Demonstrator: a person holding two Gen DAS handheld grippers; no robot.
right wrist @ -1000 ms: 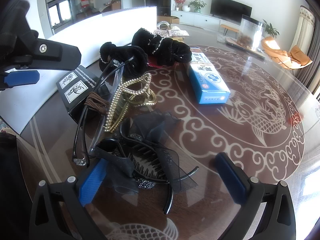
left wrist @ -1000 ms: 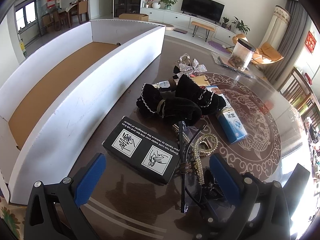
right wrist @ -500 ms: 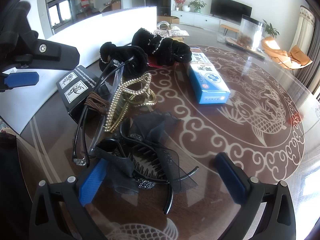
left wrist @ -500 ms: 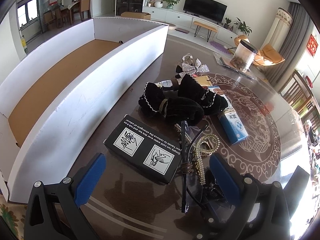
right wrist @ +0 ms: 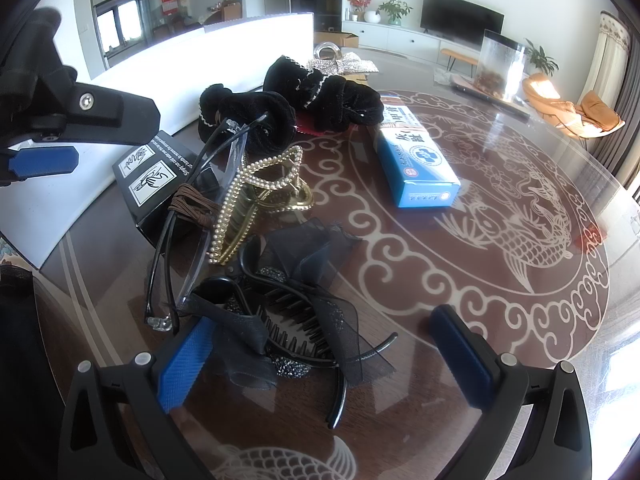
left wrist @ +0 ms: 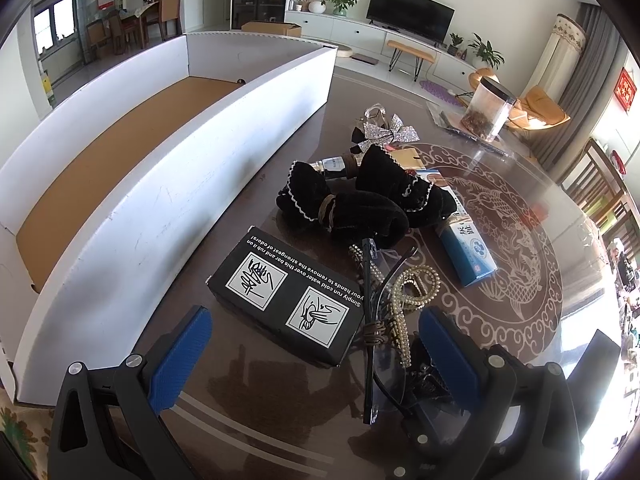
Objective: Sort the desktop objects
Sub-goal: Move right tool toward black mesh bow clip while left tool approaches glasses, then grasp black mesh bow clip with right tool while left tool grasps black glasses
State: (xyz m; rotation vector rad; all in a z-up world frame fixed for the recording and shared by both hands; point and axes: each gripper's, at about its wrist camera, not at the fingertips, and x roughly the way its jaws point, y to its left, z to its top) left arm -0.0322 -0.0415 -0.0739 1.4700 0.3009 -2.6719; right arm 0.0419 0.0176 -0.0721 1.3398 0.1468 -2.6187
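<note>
Plainly, the white cardboard tray (left wrist: 168,184) along the tabletop (right wrist: 460,280) edge holds nothing yet, so sorting looks barely begun. Beside it lies the black box (left wrist: 286,296), stiff and probably light; its long sides suit the left claw (left wrist: 316,344), which hovers released just short of it. The right claw (right wrist: 320,354), also released, frames the black gauze hair claw-clip (right wrist: 296,312): springy, snag-prone, best gripped across its toothed body. Glasses (right wrist: 192,220) overlap it and seem fragile.
</note>
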